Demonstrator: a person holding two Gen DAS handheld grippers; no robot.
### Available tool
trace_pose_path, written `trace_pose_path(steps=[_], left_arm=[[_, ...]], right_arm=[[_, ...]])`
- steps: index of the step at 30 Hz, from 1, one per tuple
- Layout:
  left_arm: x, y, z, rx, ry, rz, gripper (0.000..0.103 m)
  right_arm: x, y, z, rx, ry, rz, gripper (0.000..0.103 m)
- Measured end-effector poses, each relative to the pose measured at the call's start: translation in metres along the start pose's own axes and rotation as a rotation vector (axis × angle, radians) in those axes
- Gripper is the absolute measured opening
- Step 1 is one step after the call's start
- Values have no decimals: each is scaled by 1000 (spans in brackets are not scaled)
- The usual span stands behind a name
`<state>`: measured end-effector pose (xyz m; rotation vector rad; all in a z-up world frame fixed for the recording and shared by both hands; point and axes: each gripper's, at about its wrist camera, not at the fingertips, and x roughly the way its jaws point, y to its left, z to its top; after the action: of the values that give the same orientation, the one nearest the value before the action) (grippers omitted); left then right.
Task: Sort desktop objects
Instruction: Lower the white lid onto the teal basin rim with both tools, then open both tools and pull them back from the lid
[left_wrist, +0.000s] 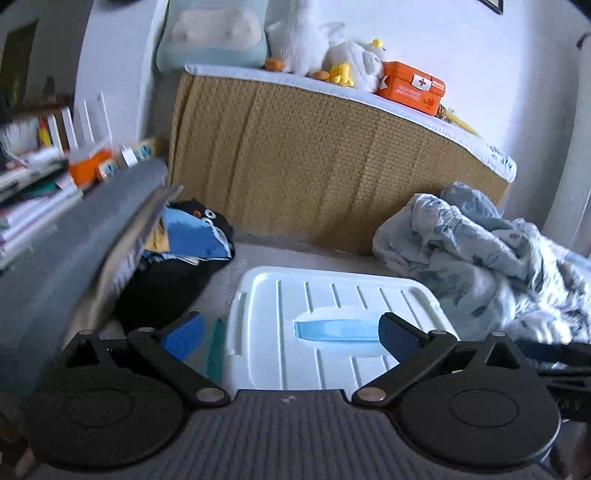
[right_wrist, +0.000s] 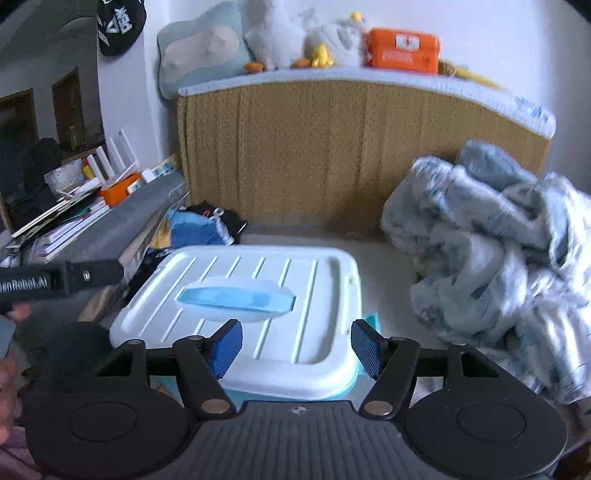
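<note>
A storage box with a white ribbed lid (left_wrist: 332, 306) and a light blue handle (left_wrist: 336, 330) sits on the bed in front of me; it also shows in the right wrist view (right_wrist: 258, 295). My left gripper (left_wrist: 291, 338) is open and empty, with its jaws spread just above the near part of the lid. My right gripper (right_wrist: 297, 345) is open and empty over the lid's near right corner. The left gripper's body (right_wrist: 62, 280) shows at the left of the right wrist view.
A crumpled pale blue blanket (right_wrist: 498, 258) lies to the right. A woven headboard (left_wrist: 325, 166) stands behind, with plush toys (left_wrist: 351, 59) and an orange first-aid box (left_wrist: 413, 86) on top. Dark and blue clothes (left_wrist: 188, 236) and a cluttered shelf (left_wrist: 44, 177) are at left.
</note>
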<state>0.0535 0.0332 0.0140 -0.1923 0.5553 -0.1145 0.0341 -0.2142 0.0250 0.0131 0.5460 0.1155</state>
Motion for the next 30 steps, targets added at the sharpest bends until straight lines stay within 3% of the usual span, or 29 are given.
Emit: trace_pose_path(steps=[8, 10, 13, 14, 16, 18, 21, 30], left_arm=[[-30, -30, -20, 107, -31, 141, 103], [-42, -33, -24, 109, -46, 146, 103], [-67, -32, -34, 119, -92, 93, 103], [-70, -32, -37, 121, -89, 79, 103], [-72, -32, -44, 126, -67, 69, 103], [-63, -38, -51, 149, -22, 121, 103], [-52, -49, -56, 212, 19, 188, 103], [-60, -51, -59, 197, 11, 176, 103]], right_arm=[[-23, 21, -7, 31, 3, -70, 69], [-33, 24, -14, 44, -26, -113, 69], [-51, 28, -25, 49, -75, -152, 69], [-59, 30, -28, 43, -92, -157, 70], [-67, 38, -36, 4, -112, -178, 82], [-68, 47, -45, -47, -114, -201, 82], [-64, 53, -49, -64, -88, -179, 82], [-62, 46, -49, 8, -36, -136, 82]])
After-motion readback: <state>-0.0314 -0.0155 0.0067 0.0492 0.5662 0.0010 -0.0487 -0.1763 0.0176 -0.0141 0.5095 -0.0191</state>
